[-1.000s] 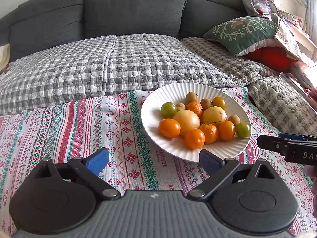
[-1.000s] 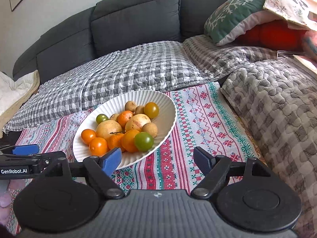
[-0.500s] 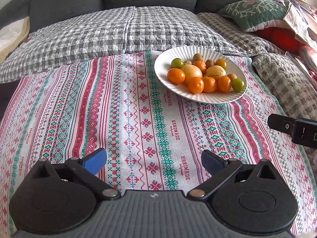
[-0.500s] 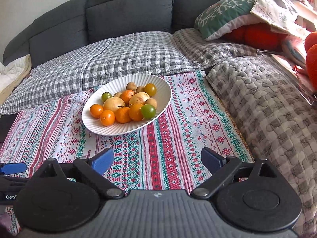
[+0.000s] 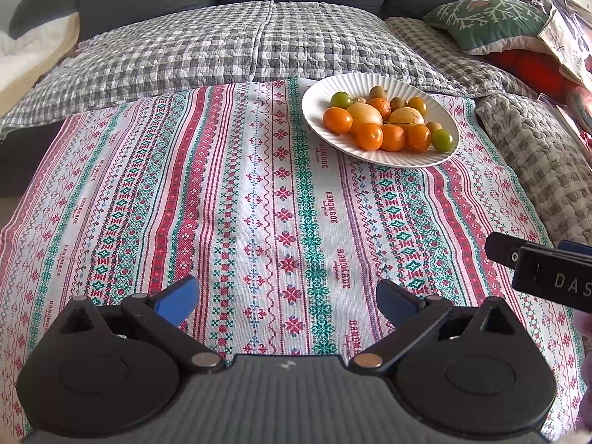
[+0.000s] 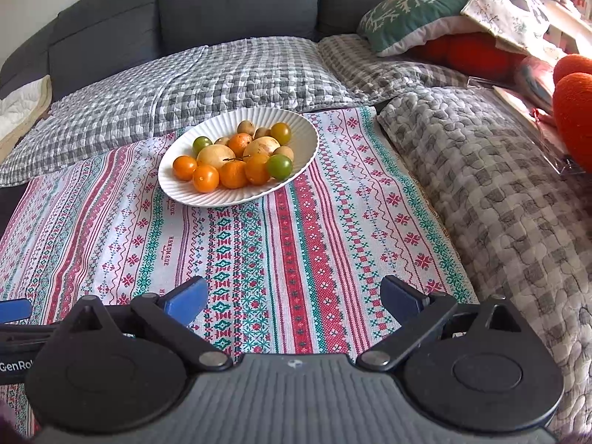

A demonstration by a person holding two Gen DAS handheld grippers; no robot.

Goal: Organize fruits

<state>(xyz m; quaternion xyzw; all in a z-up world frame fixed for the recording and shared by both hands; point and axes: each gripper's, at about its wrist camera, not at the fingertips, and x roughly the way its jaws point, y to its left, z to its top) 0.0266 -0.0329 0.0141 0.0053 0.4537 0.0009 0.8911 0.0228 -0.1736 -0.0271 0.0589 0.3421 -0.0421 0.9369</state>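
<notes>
We hold two tongs over a worktop [image 5: 259, 192] covered with a red, green and white patterned cloth; a grey sofa [image 6: 236, 3] draped in checked quilts runs along the worktop's far edge; a green cushion [image 6: 410, 11] with a white branch pattern lies on the sofa beyond the far right corner.

A white ribbed plate [image 6: 299, 140] sits near the far edge of the worktop, toward its far right corner; it carries the fruits [image 6: 236, 157] in one pile; orange ones lie along the near side, two pale yellow larger ones in the middle, green ones at either end, small brownish ones at the back.

The left tongs [image 5: 286, 301] hang above the near edge of the worktop, blue pads spread wide, nothing between them; the right tongs [image 6: 294, 298] are also above the near edge, their jaws having just been opening and now standing wide, with only cloth visible between the pads; both are well apart from the plate.
</notes>
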